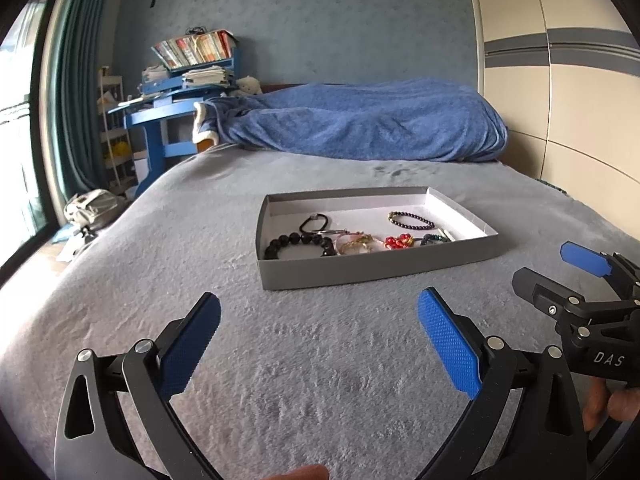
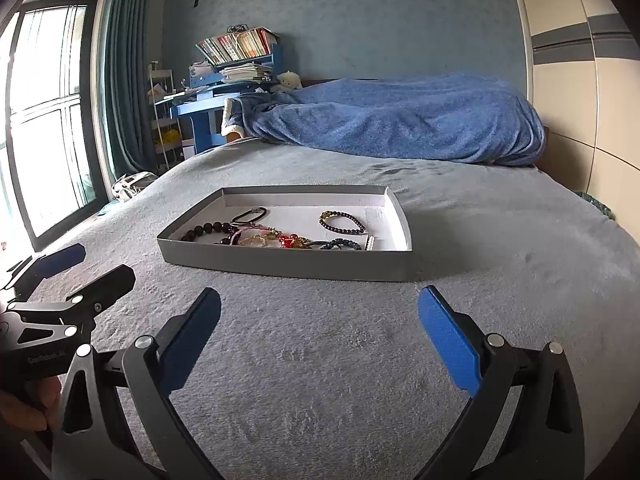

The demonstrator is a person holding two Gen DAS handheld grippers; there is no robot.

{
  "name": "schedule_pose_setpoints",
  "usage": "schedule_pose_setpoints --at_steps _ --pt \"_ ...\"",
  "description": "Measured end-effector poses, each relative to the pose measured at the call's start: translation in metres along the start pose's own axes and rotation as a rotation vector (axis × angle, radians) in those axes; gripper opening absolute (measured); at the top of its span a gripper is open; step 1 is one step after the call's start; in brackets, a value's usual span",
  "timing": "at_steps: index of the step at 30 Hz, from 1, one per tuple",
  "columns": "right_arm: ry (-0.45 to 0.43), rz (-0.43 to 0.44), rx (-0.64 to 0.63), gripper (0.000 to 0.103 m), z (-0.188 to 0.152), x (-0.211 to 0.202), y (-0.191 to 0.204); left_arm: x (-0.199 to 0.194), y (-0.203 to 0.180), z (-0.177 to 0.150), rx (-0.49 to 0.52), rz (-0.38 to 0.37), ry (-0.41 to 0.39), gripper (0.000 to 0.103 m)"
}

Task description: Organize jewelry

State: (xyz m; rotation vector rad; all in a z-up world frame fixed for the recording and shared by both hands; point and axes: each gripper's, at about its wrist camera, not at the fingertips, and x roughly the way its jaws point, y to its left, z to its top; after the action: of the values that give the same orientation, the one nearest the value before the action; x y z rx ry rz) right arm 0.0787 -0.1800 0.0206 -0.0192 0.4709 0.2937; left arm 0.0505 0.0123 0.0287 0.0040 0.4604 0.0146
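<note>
Jewelry tray, ahead of open tongs

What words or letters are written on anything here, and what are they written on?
"DAS": white letters on the black body of the right tool, seen from the left wrist view.
"GenRobot_AI", roughly; small and partly blurred: on the black body of the left tool, seen from the right wrist view.
Spines of the books on the blue desk shelf: too small to read.
</note>
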Motion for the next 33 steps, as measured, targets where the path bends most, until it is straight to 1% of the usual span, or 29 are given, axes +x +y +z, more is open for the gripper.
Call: schedule_pose_setpoints --at_steps 33 --pt "0.001 0.0 -0.003 0.098 -0.0006 0.0005 0.002 -0.0024 0.0017 0.0014 -0.01 0.005 0.0 0.098"
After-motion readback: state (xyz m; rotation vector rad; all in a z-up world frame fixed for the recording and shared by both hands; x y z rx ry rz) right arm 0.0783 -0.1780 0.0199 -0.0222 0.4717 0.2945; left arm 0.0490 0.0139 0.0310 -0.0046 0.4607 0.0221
